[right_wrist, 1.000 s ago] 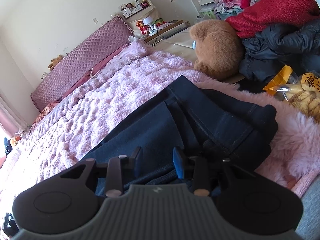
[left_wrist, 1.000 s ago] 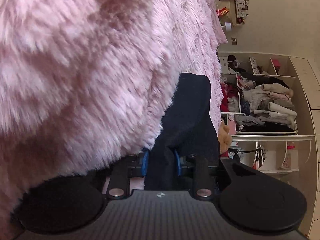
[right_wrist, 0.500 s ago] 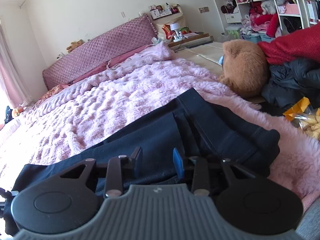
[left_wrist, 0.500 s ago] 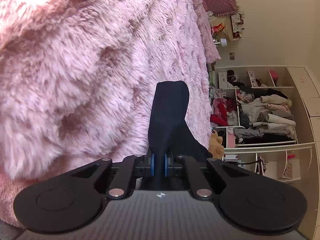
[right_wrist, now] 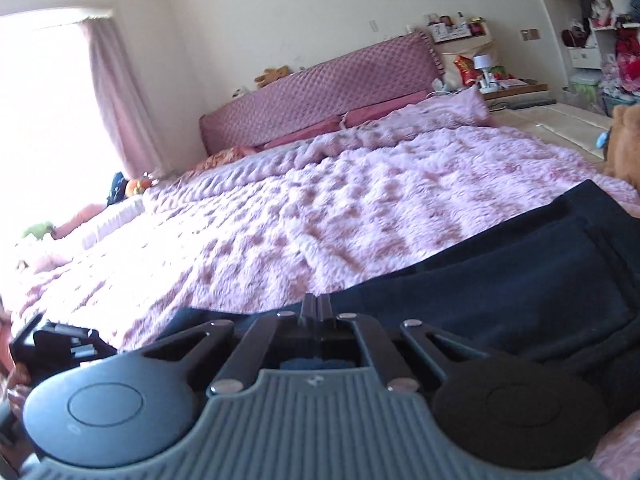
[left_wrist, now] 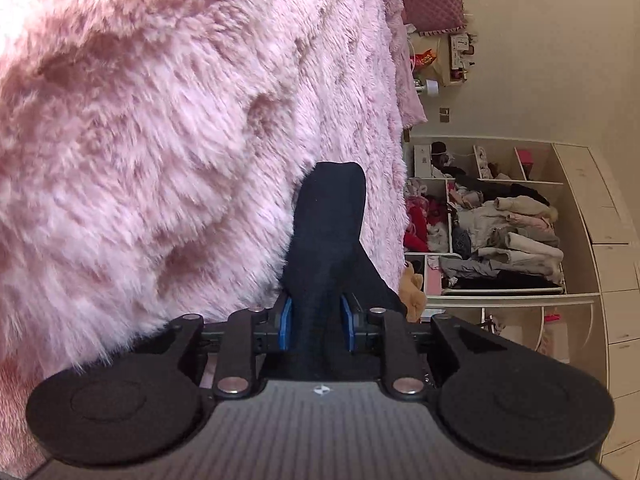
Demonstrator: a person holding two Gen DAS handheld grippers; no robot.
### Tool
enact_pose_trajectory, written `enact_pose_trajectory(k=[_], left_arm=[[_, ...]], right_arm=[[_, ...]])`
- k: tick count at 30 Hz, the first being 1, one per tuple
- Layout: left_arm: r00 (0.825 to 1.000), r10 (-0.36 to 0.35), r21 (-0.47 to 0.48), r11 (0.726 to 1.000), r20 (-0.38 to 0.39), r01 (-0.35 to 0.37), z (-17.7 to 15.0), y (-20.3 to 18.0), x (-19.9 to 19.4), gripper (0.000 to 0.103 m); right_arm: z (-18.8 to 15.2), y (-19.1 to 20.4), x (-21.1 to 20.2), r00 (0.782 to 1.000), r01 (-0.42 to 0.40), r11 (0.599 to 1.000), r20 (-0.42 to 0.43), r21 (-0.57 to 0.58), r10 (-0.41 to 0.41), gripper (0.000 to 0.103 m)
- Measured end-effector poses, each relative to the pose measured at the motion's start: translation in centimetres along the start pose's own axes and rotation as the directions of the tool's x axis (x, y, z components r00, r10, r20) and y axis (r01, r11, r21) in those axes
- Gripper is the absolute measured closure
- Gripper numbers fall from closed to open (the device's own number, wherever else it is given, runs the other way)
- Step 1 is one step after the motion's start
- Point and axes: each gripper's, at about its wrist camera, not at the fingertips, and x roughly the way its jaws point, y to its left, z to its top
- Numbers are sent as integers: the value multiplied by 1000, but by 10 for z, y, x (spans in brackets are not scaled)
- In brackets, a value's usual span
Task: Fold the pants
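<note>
Pants, dark navy, lie on a bed under a fluffy pink blanket.

Left wrist view: the scene is rolled sideways, so the blanket fills the left and top like a wall. A narrow fold of the pants runs from between the blue pads of the left tool up to a rounded end against the blanket. The jaws have just been opening and stand partly spread. Cloth still fills most of the gap, and whether the pads press on it is hard to judge: the left pad seems to touch, the right shows a sliver of space. The tool's body hides the cloth's near end. An open wardrobe crammed with folded clothes sits at right. A brown plush toy just beyond the pants is mostly hidden.

Right wrist view: blurred by motion. The right tool has just been closing, and its jaws are pressed together at the pants' upper edge. No cloth can be made out between the tips, so a pinch cannot be confirmed. The pants spread to the right across the blanket, cut off by the frame edge and the tool body. A quilted mauve headboard stands behind. The window at left is washed out. A black device at lower left is too cropped to identify.
</note>
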Motion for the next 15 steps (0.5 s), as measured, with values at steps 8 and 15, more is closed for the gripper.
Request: enact_pose_trajectory(k=[8,15], left_arm=[[990,118,55,992,-73,-114,-1,-4,28,76],[991,120,60,991,-51,-117,-10,-13,25,91]], right_arm=[[-28,10,14,992,118,989,-31,-92,-121,103],[-61,12,32,979,157,954,-87,-255,-184,103]])
